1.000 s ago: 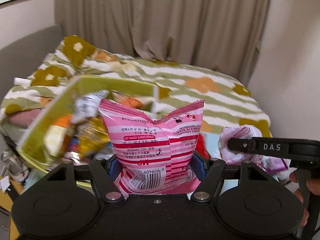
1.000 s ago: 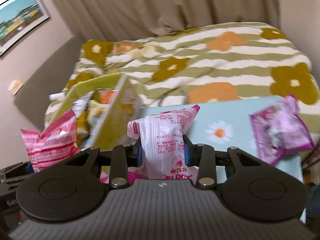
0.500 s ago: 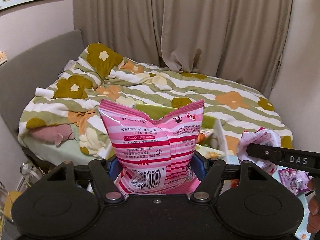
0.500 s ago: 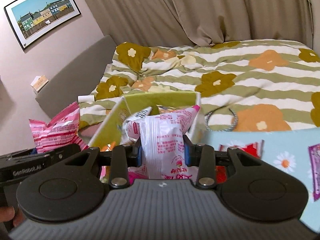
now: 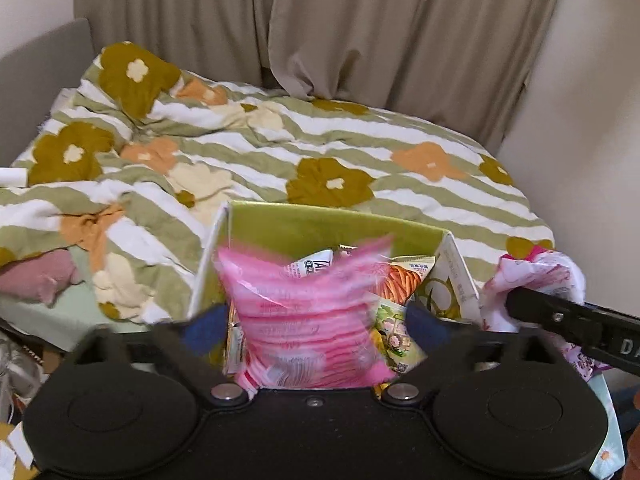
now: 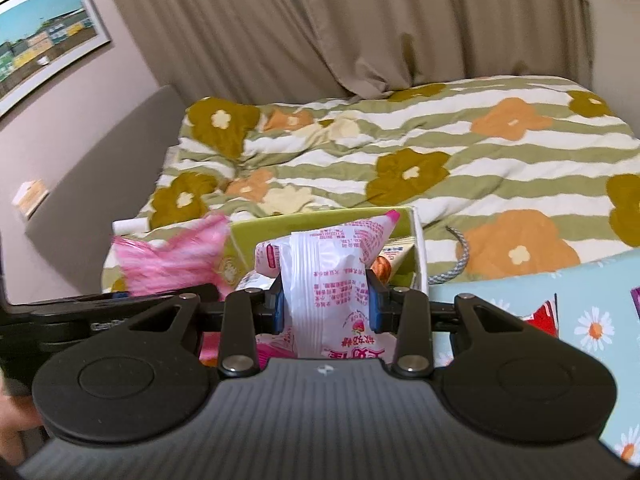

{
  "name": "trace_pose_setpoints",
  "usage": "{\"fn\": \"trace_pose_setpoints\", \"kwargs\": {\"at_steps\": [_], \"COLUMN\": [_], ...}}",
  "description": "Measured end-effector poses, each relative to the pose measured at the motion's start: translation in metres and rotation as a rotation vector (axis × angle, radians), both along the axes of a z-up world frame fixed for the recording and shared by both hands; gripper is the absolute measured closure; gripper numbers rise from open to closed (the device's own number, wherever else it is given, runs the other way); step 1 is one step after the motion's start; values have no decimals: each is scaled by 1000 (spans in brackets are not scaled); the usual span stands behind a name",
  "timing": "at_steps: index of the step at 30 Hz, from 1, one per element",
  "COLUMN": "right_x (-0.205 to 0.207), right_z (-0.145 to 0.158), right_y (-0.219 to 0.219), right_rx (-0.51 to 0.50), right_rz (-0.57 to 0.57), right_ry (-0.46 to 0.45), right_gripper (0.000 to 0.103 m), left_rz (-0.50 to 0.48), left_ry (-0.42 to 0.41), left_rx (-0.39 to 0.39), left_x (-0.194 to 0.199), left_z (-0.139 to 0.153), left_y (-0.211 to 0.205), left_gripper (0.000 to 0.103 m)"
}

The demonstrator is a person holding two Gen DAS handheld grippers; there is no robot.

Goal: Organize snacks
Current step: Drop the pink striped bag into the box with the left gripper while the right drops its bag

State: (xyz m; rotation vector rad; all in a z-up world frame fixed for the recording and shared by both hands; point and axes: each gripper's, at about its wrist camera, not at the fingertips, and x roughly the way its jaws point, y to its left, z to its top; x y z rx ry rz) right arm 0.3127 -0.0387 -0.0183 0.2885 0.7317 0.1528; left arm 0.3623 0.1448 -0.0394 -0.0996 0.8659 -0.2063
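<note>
A green box (image 5: 320, 226) holding several snack packets stands in front of the bed. My left gripper (image 5: 316, 330) is open, its blue pads (image 5: 202, 326) spread apart from a blurred pink striped snack bag (image 5: 308, 320) that drops over the box. The same bag (image 6: 176, 256) shows blurred at the left of the right wrist view, beside the box (image 6: 320, 224). My right gripper (image 6: 326, 306) is shut on a white and pink candy bag (image 6: 320, 280), held just in front of the box. That bag also shows at the right of the left wrist view (image 5: 532, 280).
A bed with a green striped flower quilt (image 5: 320, 148) lies behind the box. A light blue daisy-print tablecloth (image 6: 592, 304) carries a red packet (image 6: 542, 316) at the right. A grey cord (image 6: 460, 256) lies on the quilt. Curtains (image 5: 360, 32) hang at the back.
My left gripper has opened and let go of the pink striped bag, which now drops blurred over the box. Both grippers have moved closer over the box. The right grip is unchanged.
</note>
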Motion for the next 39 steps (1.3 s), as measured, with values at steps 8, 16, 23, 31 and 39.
{"fn": "trace_pose_setpoints", "kwargs": {"at_steps": [8,16,23,31,39], "right_x": [9,25,55,70,54], "right_z": [-7,-4,-6,-28,-21], "right_y": [3,11,26,26,25], "right_rx": [-39,-40,-46,19,-4], "right_rz": [-35,14,72,82,81], "right_ry": [26,15,5,28,4], "right_gripper": [51,51,46,0,0], "left_rz": [-20,15,49,64,53], "left_ry": [-22,-71,-79,-56,-75], "left_rx": [-12,40,61,85,87], "left_x": [-17,-35,-28,-26,-35], "left_z": [-7,2,3,-4,1], "left_y": [9,8,14,15,12], "left_gripper": [0,1,1,1,1]}}
